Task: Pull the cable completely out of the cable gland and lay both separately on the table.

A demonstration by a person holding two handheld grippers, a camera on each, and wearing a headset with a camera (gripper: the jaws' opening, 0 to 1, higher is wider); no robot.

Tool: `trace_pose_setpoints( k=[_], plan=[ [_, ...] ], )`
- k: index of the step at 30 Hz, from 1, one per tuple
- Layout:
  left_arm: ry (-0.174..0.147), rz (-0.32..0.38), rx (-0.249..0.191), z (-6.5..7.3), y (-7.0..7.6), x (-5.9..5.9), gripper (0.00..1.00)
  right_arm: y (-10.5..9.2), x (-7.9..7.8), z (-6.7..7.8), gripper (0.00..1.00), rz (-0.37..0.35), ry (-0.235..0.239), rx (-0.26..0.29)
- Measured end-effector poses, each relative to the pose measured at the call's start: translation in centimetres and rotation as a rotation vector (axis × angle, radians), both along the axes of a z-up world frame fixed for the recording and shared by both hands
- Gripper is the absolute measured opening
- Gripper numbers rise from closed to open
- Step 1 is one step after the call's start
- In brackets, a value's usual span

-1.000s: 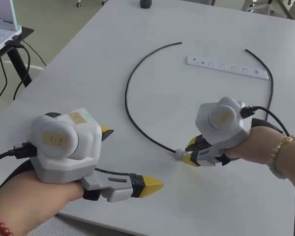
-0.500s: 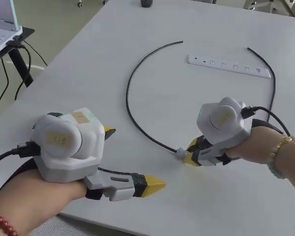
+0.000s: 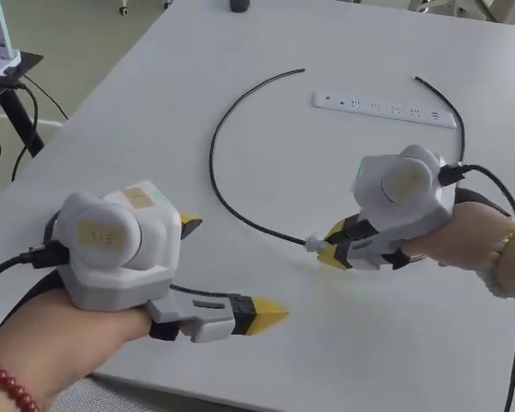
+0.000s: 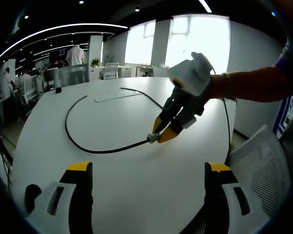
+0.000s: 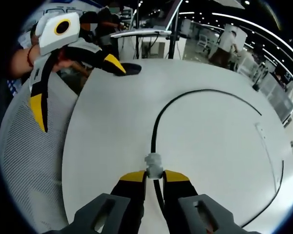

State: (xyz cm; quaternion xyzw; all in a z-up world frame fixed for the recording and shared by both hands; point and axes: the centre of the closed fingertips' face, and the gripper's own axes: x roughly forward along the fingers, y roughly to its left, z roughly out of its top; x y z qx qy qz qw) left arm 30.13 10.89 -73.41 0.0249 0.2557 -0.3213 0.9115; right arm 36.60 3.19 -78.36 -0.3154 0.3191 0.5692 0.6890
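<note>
— Which step are we on?
— The start of the pull. Our right gripper (image 3: 330, 249) is clamped on the cable (image 3: 215, 172) just beside the gland (image 5: 154, 165), low over the table (image 3: 154, 112).
— And the left gripper (image 3: 230, 269)?
— Its jaws are wide apart and empty, near the edge. We'd bring it over to grip the gland. The power strip (image 3: 382, 109) lies well apart, so nothing blocks us.

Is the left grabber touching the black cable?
Apart. In the left gripper view, bare table separates the cable from the open left gripper.
</note>
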Motion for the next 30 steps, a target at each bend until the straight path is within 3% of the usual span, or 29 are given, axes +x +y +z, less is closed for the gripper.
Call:
trace_pose_setpoints(
  k=[5, 14, 15, 16, 24, 30],
  plan=[
    [-0.027, -0.033, 0.014, 1.0, -0.7, 0.3, 0.94, -0.8, -0.5, 3.1, 0.08, -0.013, -0.046, 0.033],
    [-0.088, -0.119, 0.045, 3.1, -2.5, 0.8, 0.91, -1.5, -2.2, 7.0, 0.08, -0.021, -0.092, 0.088],
    [-0.095, -0.125, 0.053, 3.2, -2.5, 0.9, 0.90, -1.5, -2.4, 7.3, 0.08, -0.023, -0.095, 0.095],
    [-0.121, -0.146, 0.061, 3.7, -2.7, 1.1, 0.90, -1.5, -2.5, 7.6, 0.08, -0.024, -0.096, 0.099],
    [-0.163, -0.208, 0.104, 5.2, -3.3, 1.5, 0.85, -1.4, -4.2, 10.0, 0.08, -0.017, -0.096, 0.145],
    [-0.226, -0.292, 0.165, 6.8, -4.6, 1.7, 0.80, -1.0, -5.2, 11.1, 0.08, 0.004, -0.099, 0.155]
  ],
)
